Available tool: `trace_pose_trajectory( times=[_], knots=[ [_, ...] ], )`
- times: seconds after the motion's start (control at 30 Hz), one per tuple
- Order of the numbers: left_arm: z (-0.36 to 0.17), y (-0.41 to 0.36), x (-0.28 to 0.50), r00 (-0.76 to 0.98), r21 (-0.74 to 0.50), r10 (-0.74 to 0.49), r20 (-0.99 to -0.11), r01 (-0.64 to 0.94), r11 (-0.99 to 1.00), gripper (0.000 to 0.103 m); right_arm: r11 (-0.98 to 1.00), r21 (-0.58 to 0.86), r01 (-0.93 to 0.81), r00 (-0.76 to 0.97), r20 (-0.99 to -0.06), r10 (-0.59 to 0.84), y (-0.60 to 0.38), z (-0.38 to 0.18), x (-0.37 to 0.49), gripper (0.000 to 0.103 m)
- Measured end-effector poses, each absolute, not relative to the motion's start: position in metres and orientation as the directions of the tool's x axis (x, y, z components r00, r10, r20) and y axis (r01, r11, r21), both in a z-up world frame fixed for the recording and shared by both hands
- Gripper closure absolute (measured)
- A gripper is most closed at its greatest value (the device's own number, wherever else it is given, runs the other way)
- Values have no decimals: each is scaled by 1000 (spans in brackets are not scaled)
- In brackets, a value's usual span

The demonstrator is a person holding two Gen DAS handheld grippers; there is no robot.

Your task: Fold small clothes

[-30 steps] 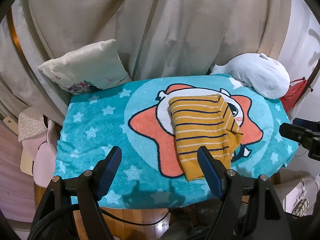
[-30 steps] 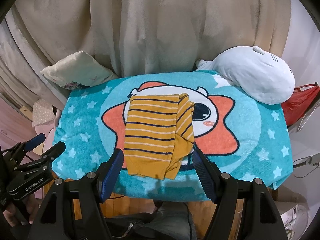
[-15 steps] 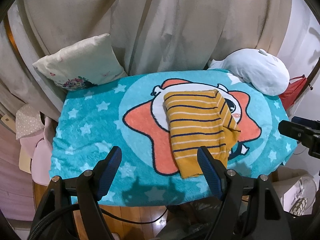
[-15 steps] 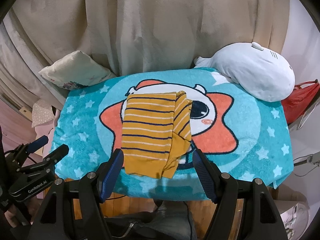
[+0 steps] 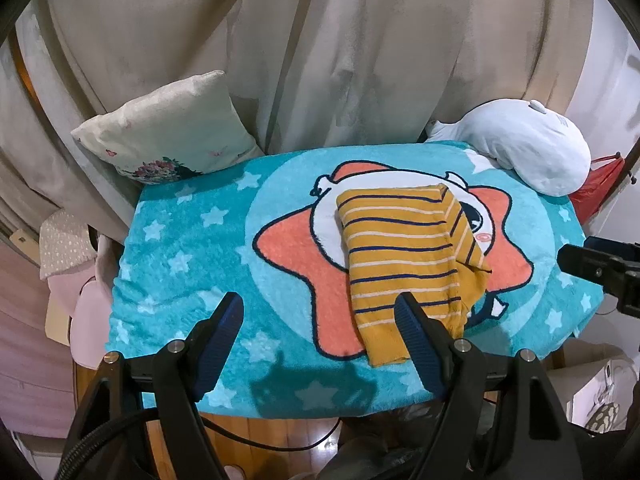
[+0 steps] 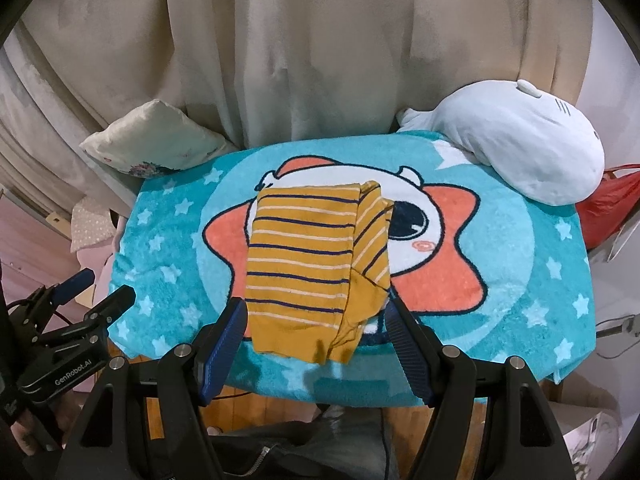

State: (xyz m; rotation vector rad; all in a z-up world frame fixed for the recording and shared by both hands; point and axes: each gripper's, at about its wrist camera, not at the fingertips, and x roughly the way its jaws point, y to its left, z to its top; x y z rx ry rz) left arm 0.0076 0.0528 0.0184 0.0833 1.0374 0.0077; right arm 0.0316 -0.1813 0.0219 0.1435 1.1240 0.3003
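Teal star-print fleece blanket [image 5: 180, 248] unchanged; folded mustard striped knit garment [image 6: 308, 264] hasn't moved. My left gripper [image 5: 320, 334] and right gripper [image 6: 314, 338] still hover, jaws wide, empty.

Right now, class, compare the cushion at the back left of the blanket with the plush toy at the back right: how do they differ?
The cushion is square, cream and flower-printed; the plush toy is rounded, plain pale blue-white. The cushion leans propped against the curtain; the plush toy lies flat. Both are soft and sit along the blanket's far edge.
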Motion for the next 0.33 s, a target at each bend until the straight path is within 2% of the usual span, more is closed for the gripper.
trace_pose_trajectory(
  times=[0.2,0.33],
  knots=[
    [1,45,18,466,60,35,-884,38,997,26,951,273,-148,379,-872,310,-190,12,41,27],
    [-25,50,32,415,3,-2,-910,13,1000,26,941,318,-114,339,-878,338,-207,-19,54,27]
  ],
)
